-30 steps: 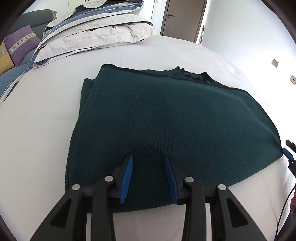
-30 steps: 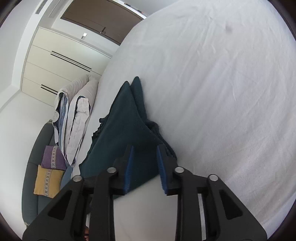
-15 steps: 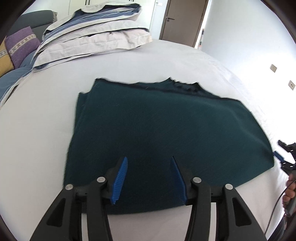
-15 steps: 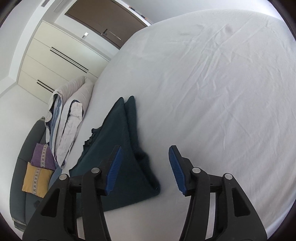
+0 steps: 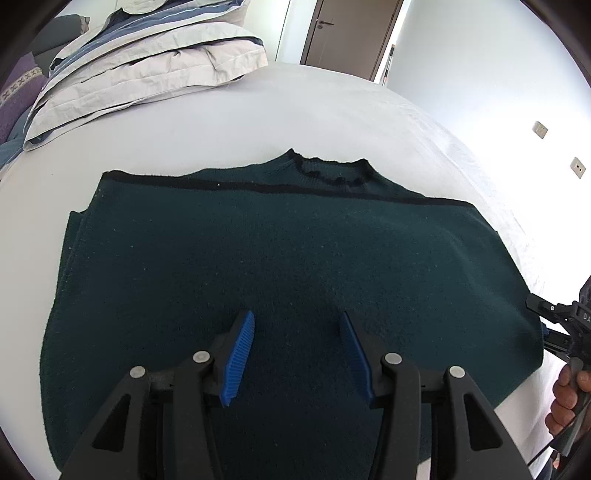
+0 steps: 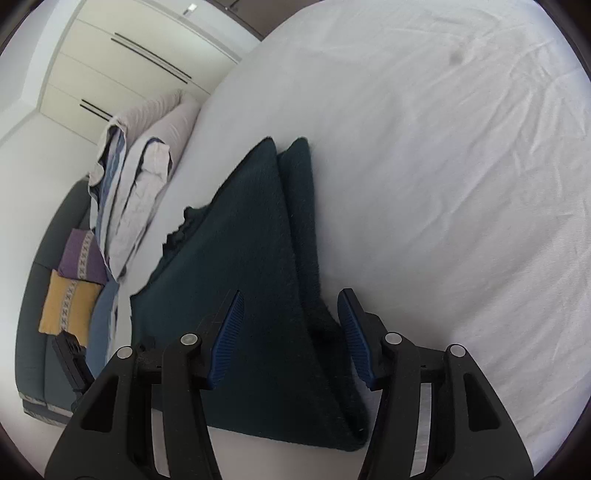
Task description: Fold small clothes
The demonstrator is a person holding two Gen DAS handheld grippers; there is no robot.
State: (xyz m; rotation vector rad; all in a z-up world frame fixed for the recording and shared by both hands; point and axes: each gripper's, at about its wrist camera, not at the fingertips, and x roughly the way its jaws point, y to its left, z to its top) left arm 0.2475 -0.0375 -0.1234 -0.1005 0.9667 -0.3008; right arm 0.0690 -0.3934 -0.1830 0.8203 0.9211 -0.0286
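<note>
A dark green knitted sweater (image 5: 288,258) lies folded flat on the white bed (image 5: 295,110), its neckline at the far edge. My left gripper (image 5: 297,354) is open and empty, hovering above the sweater's near half. My right gripper (image 6: 291,332) is open and empty over the sweater's side edge (image 6: 258,266), where the folded layers show. The right gripper also shows at the right edge of the left wrist view (image 5: 554,325), beside the sweater's right side. The left gripper shows at the lower left of the right wrist view (image 6: 72,362).
Folded pillows and bedding (image 5: 140,66) are stacked at the far left of the bed. A grey sofa with purple and yellow cushions (image 6: 70,288) stands beyond the bed. A brown door (image 5: 351,33) and a white wardrobe (image 6: 122,62) are behind.
Both grippers have opened, let go of the sweater and pulled back above it. The sweater now lies flat, and its neckline has come into view.
</note>
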